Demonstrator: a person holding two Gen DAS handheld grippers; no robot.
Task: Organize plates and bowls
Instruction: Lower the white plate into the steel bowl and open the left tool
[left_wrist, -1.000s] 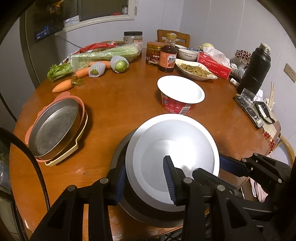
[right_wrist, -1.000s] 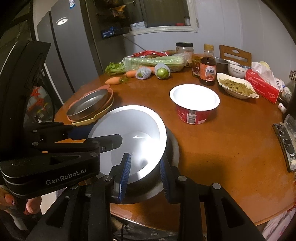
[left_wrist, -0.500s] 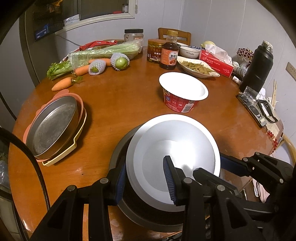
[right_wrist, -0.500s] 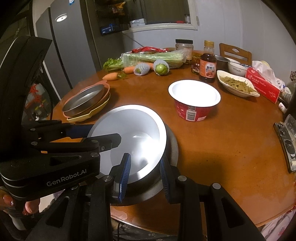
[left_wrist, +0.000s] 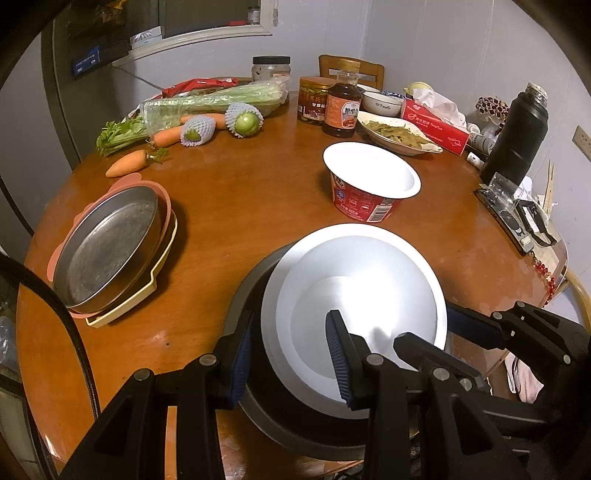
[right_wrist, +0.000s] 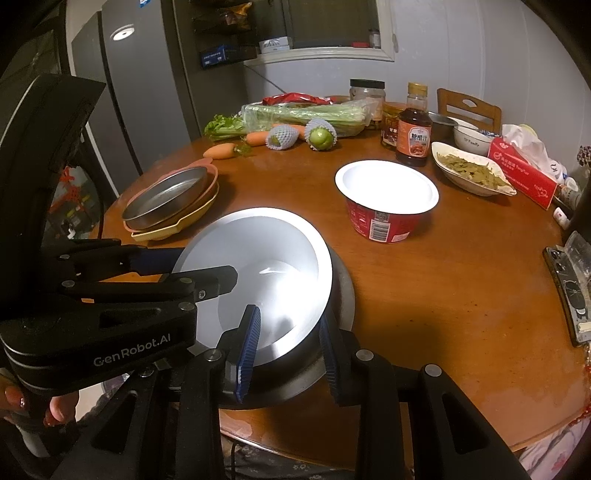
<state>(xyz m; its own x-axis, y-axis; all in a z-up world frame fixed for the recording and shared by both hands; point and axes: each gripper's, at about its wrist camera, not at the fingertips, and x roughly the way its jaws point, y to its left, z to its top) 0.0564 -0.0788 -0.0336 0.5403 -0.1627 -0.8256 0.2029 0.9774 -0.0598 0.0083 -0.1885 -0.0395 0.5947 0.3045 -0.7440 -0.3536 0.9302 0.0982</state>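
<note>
The left gripper stands nearly closed over the near-left rim of the white bowl, one blue pad outside the wall and one inside. The right gripper grips the same bowl at its near-right rim in the same way. Both seem to hold the bowl, which sits tilted in a dark grey bowl at the near edge of the round wooden table.

Neither hand is nearer; they share the load from opposite sides. The next move probably depends on where the white bowl must go. A red paper bowl stands straight ahead, just beyond it. A stack of plates, metal on pink on yellow, lies to the left, nearer the left hand.
</note>
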